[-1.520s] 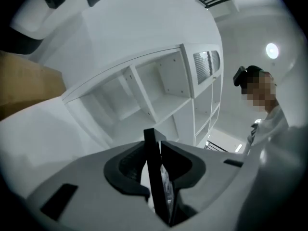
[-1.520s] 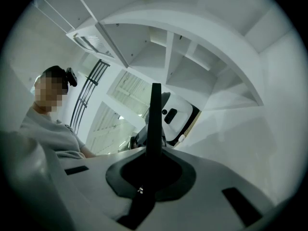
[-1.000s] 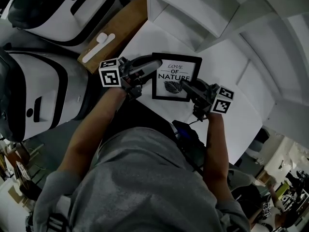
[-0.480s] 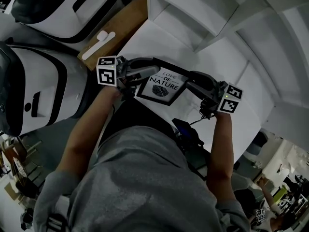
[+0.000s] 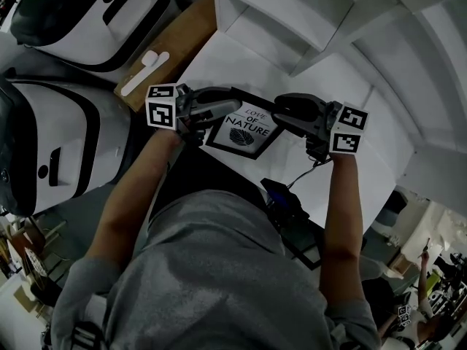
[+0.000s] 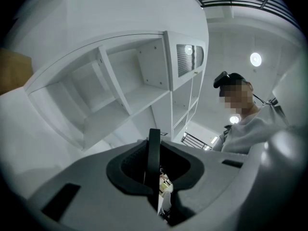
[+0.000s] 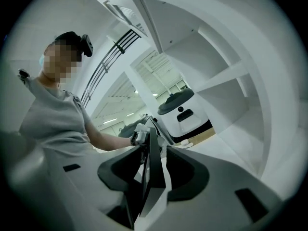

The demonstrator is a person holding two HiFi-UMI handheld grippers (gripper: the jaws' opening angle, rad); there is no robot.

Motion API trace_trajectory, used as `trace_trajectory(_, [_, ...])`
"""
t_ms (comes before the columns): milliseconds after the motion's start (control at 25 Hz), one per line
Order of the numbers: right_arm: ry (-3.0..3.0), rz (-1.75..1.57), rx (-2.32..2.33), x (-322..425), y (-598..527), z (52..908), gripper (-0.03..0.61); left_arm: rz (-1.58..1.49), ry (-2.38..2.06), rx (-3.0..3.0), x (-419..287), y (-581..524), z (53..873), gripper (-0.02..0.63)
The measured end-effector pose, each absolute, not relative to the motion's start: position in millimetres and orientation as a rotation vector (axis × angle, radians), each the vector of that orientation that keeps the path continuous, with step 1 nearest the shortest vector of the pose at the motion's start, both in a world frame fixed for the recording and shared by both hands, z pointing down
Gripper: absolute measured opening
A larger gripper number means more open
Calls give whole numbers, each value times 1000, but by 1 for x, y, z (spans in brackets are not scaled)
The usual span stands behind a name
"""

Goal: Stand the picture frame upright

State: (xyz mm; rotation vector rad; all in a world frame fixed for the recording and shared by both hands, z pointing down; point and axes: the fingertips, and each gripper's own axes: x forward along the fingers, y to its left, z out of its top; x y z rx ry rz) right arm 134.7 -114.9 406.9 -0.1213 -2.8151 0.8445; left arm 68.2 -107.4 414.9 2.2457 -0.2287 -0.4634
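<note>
Picture frame, look: thin black moulding around a white print; "LOVE OF NATURE" in black capitals, with a dark leaf drawn underneath. Grey back panel visible in the right gripper view.
Picture frame, place: over the near part of the white table, between the two grippers and in front of the white shelf unit.
Picture frame, pose: foreshortened in the head view, so tilted up rather than lying flat, but not upright. Cannot tell whether the lower edge touches the tabletop.
Left gripper: clamped on the frame's left edge. Jaws partly closed, with the black moulding pinched edge-on between them in the left gripper view.
Right gripper: at the frame's upper right corner. Jaws just opened and now spread wide, straddling the frame's edge; a gap shows on either side, so no grip there.
Surroundings: brown cardboard box at the table's left end, with a white spoon-shaped piece lying on it. Two white-and-black machines on the floor further left.
</note>
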Motion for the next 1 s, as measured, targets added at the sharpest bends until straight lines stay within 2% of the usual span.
trace_trajectory(360, [-2717, 745, -151, 119, -108, 405, 170, -397, -118, 2270, 73, -115, 404, 71])
trace_trajectory(600, [-2598, 643, -145, 75, -110, 413, 169, -369, -24, 2271, 39, -125, 406, 71])
trace_trajectory(840, [-2529, 618, -119, 53, -111, 417, 144, -349, 47, 2271, 17, -132, 409, 71])
trace_trajectory(1000, [-2494, 636, -92, 44, -115, 419, 95, -349, 90, 2274, 7, -134, 408, 71])
